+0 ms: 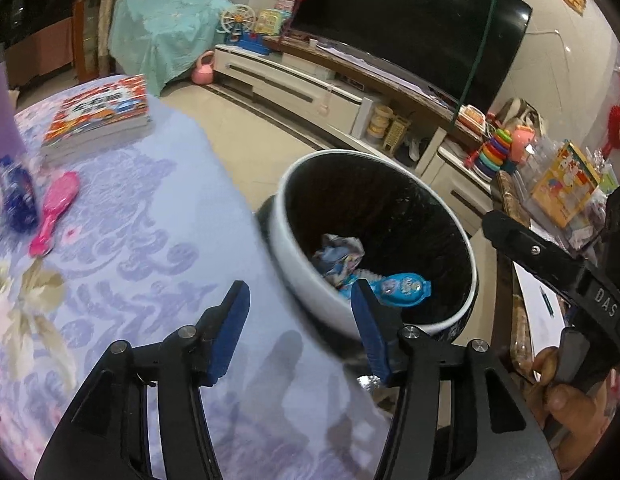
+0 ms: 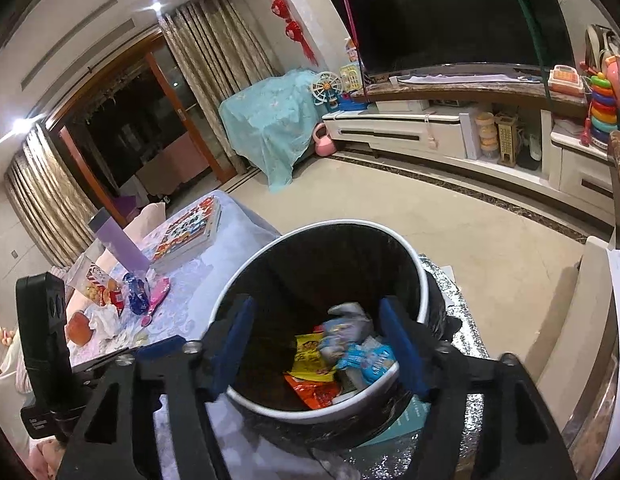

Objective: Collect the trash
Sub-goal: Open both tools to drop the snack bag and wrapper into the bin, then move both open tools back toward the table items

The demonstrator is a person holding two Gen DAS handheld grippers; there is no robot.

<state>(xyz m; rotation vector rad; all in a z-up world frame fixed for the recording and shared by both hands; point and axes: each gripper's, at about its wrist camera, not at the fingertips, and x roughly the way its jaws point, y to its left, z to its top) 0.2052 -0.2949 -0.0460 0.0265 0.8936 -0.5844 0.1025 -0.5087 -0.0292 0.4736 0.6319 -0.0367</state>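
Observation:
A round trash bin [image 1: 302, 264] with a white rim and black liner stands beside the table; it also shows in the right wrist view [image 2: 409, 252]. Inside lie crumpled wrappers: a blue one [image 1: 403, 289], yellow [image 2: 310, 356] and orange [image 2: 315, 394] ones and a light blue one [image 2: 367, 358]. My left gripper [image 1: 300, 330] is open and empty over the table edge by the bin. My right gripper [image 2: 317, 344] is open and empty directly above the bin. On the table a blue wrapper [image 1: 18, 200] and crumpled tissue [image 2: 106, 320] remain.
The table has a lilac floral cloth [image 1: 150, 208]. On it lie a pink hairbrush [image 1: 56, 212], a stack of books [image 1: 98, 120], a purple box [image 2: 118, 240], a snack bag [image 2: 96, 284] and an orange fruit [image 2: 78, 328]. A TV cabinet [image 2: 409, 132] lines the far wall.

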